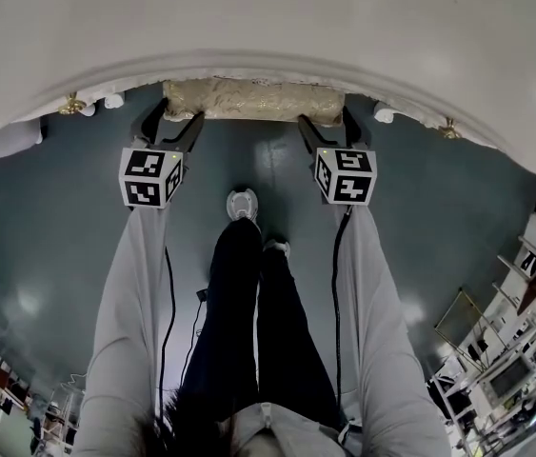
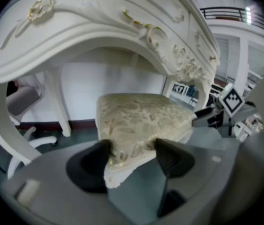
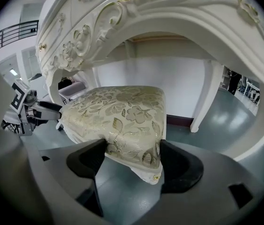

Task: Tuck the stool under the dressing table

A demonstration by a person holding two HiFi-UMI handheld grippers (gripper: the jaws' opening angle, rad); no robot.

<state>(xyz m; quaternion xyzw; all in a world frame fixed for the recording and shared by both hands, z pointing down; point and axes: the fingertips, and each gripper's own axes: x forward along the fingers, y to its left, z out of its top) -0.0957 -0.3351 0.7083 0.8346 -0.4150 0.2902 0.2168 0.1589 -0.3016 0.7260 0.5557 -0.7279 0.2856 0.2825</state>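
Note:
The stool [image 1: 253,100] has a gold floral cushion, and only its near edge shows below the white dressing table's [image 1: 268,17] curved front. My left gripper [image 1: 174,128] holds the cushion's near left corner and my right gripper [image 1: 327,129] the near right corner. In the left gripper view the stool [image 2: 141,116] sits under the table's carved arch [image 2: 99,27], with both pads of the left gripper [image 2: 132,156] against the corner. In the right gripper view the right gripper [image 3: 134,158] is shut the same way on the stool [image 3: 117,111] below the table [image 3: 169,18].
The person's legs and shoes [image 1: 243,203] stand on the grey-green floor just behind the stool. White table legs [image 3: 206,97] [image 2: 59,102] flank the knee space. An office chair [image 2: 24,102] stands to the left. Shelves and clutter [image 1: 510,350] fill the lower right.

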